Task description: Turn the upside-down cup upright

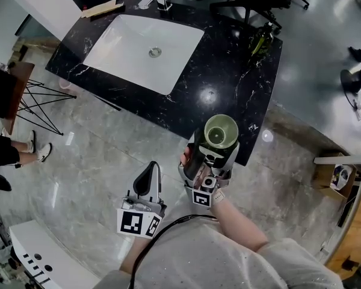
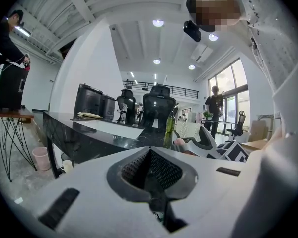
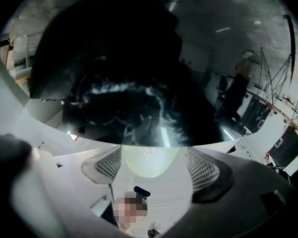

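The right gripper (image 1: 212,152) clasped a smooth, pale green cup (image 1: 221,131) between widely spread jaws, the cup's round mouth facing up, at the near corner of a glossy black counter (image 1: 228,83) veined with white. The left gripper (image 1: 149,174) hung beside it, its dark ribbed pads (image 2: 164,171) closed on nothing. A white rectangular basin (image 1: 138,47) sat sunk in the counter, and a green bottle (image 1: 262,41) stood near the far edge. Polished grey floor (image 1: 102,143) spread below.

The left gripper (image 1: 150,172) and right gripper (image 1: 213,152) are white with dark jaws, each carrying a black-and-white marker cube (image 1: 138,223). A black cable (image 1: 162,230) loops at lower centre (over a pale, speckled shirt (image 1: 228,264)).
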